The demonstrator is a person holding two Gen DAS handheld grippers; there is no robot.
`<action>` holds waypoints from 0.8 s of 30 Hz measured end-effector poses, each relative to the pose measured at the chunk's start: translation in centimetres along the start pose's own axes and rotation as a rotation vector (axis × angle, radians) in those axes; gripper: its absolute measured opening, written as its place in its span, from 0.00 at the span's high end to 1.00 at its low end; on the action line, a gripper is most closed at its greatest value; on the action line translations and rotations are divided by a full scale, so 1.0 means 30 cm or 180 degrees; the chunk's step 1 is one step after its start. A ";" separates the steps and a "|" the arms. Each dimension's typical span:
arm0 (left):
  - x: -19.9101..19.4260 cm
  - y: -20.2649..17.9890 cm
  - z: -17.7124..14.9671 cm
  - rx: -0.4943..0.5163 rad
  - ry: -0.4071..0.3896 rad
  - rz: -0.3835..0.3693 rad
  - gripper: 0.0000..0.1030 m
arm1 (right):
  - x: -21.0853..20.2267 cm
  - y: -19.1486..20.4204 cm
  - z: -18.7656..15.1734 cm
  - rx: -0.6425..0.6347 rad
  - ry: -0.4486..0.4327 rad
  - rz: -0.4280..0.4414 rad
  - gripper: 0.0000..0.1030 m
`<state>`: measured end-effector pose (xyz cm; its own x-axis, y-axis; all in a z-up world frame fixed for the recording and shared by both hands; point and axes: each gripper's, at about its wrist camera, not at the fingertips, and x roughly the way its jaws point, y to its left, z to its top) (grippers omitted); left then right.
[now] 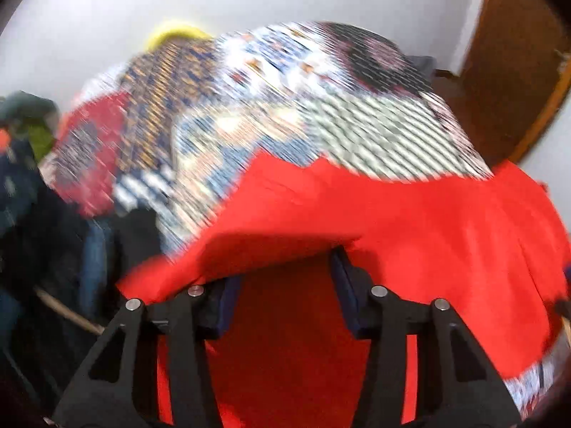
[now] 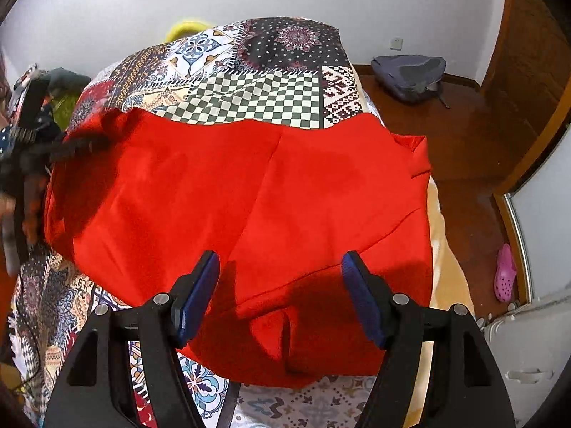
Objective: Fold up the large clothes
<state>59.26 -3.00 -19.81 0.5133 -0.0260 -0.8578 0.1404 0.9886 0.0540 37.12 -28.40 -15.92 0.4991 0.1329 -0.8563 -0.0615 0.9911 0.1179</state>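
Right wrist view: right tongs (image 2: pixel 280 265) stand spread apart, empty, above the red garment (image 2: pixel 221 185) lying flat on the patchwork bedspread (image 2: pixel 249 96). Left tongs (image 1: pixel 285 267) are also parted, with a garment fold draped over their tips.

Both jaws spread wide: the left gripper (image 1: pixel 285 267) is blurred, fingertips under red cloth; the right gripper (image 2: pixel 282 271) hovers above it.
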 end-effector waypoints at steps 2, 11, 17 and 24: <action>0.006 0.038 0.048 -0.0111 -0.0015 0.0217 0.52 | -0.004 -0.015 0.000 0.0037 -0.0004 -0.0003 0.35; -0.133 0.055 -0.015 -0.0195 -0.0228 -0.0061 0.36 | -0.073 -0.048 0.006 0.0227 -0.0102 0.0041 0.35; -0.270 -0.014 -0.177 -0.0041 -0.0381 -0.0340 0.35 | -0.136 -0.010 -0.002 0.0146 -0.0211 0.0080 0.35; -0.380 0.019 -0.362 -0.0252 -0.0421 -0.0536 0.24 | -0.198 0.049 -0.014 0.0009 -0.0317 0.0137 0.35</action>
<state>44.30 -0.52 -15.55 0.5954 -0.2056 -0.7767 0.1692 0.9771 -0.1289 33.70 -27.75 -10.88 0.5796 0.1740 -0.7961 -0.0824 0.9844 0.1552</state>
